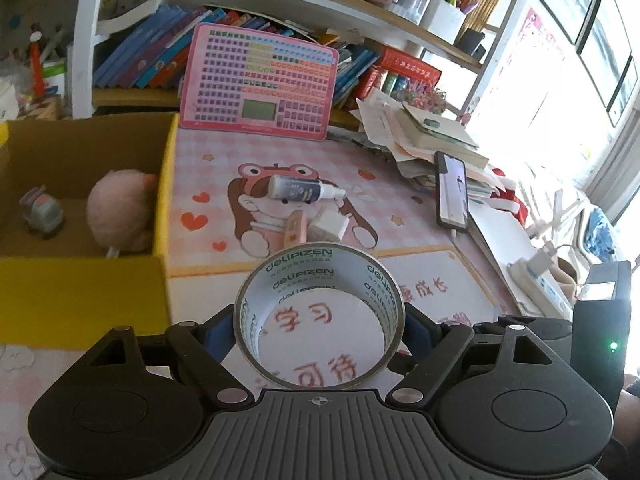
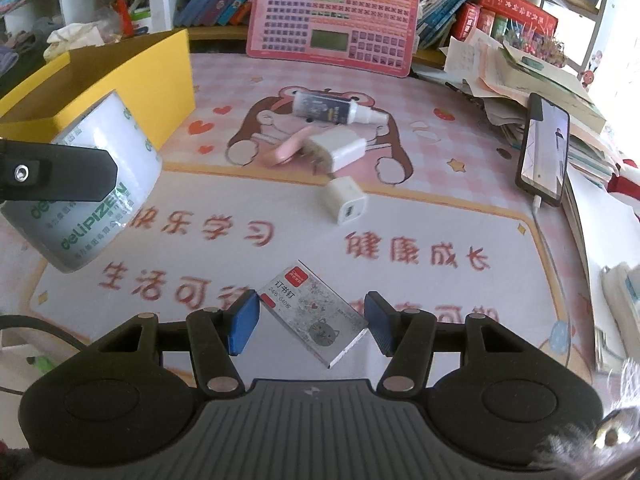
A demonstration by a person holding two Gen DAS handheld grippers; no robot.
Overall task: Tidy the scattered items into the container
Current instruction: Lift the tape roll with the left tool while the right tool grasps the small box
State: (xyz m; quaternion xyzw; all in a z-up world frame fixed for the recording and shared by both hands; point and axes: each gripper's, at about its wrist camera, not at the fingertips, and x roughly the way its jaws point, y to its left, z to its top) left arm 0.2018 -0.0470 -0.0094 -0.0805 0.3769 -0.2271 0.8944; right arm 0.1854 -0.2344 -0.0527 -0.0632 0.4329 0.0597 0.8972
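Two grippers are each holding something above the tabletop (image 2: 440, 216), which is covered by a pink cartoon mat. The left gripper (image 1: 319, 322) has its blue pads (image 1: 216, 334) pressed against the outside of one roll of tape (image 1: 319, 312), printed with green lettering and held with its open core facing the camera; in the right wrist view the same roll (image 2: 86, 184) hangs just beside the yellow box's near corner. The right gripper (image 2: 312, 322) is at a medium spread, clamped on one small box of staples (image 2: 314, 314) with a cat drawing, held tilted between the pads.

One yellow cardboard box (image 1: 80, 284) stands at the left of the mat. Inside it lie two things: one pink plush toy (image 1: 120, 212) against the right wall and one small grey toy (image 1: 42, 212) further left.

Four loose items lie on the mat. One white spray bottle (image 2: 336, 110) lies on its side across the cartoon figure's face. Just below it, one pink oblong object (image 2: 286, 148) touches one larger white charger plug (image 2: 336, 148). One smaller white charger cube (image 2: 346, 200) lies near these, a little toward the camera.

One pink keyboard-style learning board (image 2: 336, 16) leans upright against the bookshelf at the back. One phone (image 2: 544, 150) with a lit screen leans against a stack of papers and books (image 2: 532, 80) at the right.
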